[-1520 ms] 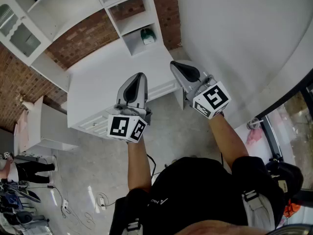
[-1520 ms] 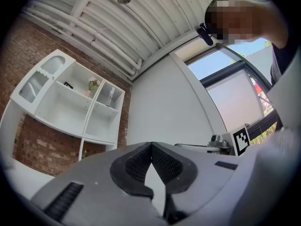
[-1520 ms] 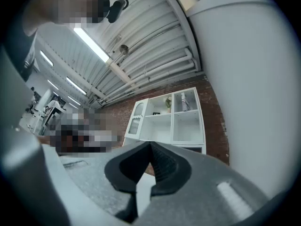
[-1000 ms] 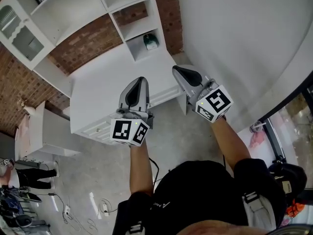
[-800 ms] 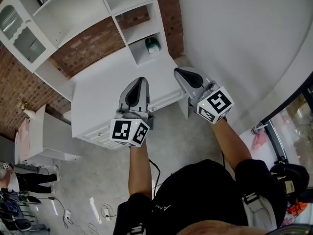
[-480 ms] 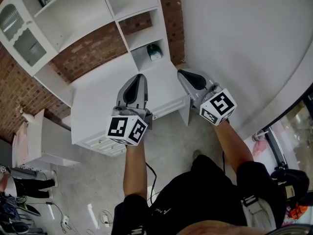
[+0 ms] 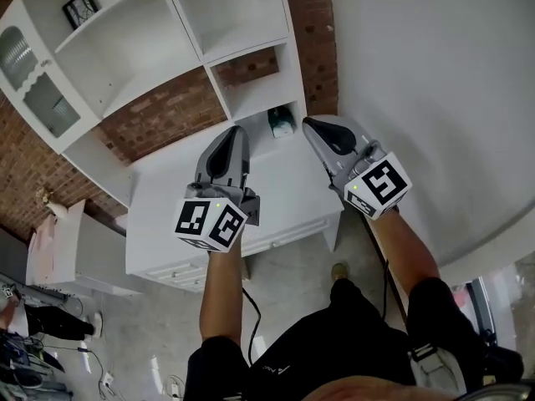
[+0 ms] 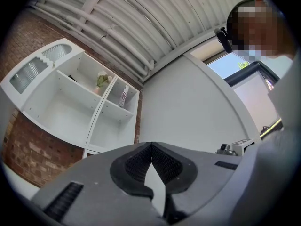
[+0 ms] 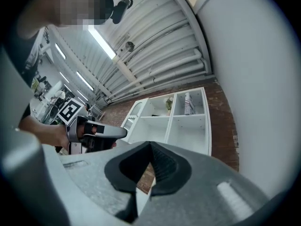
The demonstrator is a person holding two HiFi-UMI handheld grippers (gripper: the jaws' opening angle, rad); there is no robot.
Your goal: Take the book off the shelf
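The white shelf unit (image 7: 191, 17) stands against a brick wall. At its far left is a glazed door (image 7: 33, 82), and beside that an open compartment holds a small picture frame (image 7: 81, 8). Below it runs the white bench (image 7: 163, 195).

The left gripper (image 7: 235, 139) hangs over the bench. Its jaws are closed tip to tip with nothing between them, as the left gripper view (image 8: 151, 148) shows plainly. Just right of it, the lowest right cubby holds a small teal object (image 7: 282, 124).

The right gripper (image 7: 315, 128) is level with that cubby, also closed and empty (image 9: 150, 148).

The thing most likely to be the book (image 8: 123, 96) stands upright in the top right compartment. It is well above both grippers, and a small plant (image 8: 101, 80) sits in the compartment to its left. The right gripper view shows the same pair, book (image 9: 188, 103) and plant (image 9: 168, 104).

The step in hand looks like the approach, and the take has not begun. To do it well:
- Raise one gripper to the top right compartment.
- Spread its jaws before it enters, not once it is inside.
- Come at the book square on, so the pads close on both covers near the spine.
- Draw it straight out, clear of the divider and the plant.
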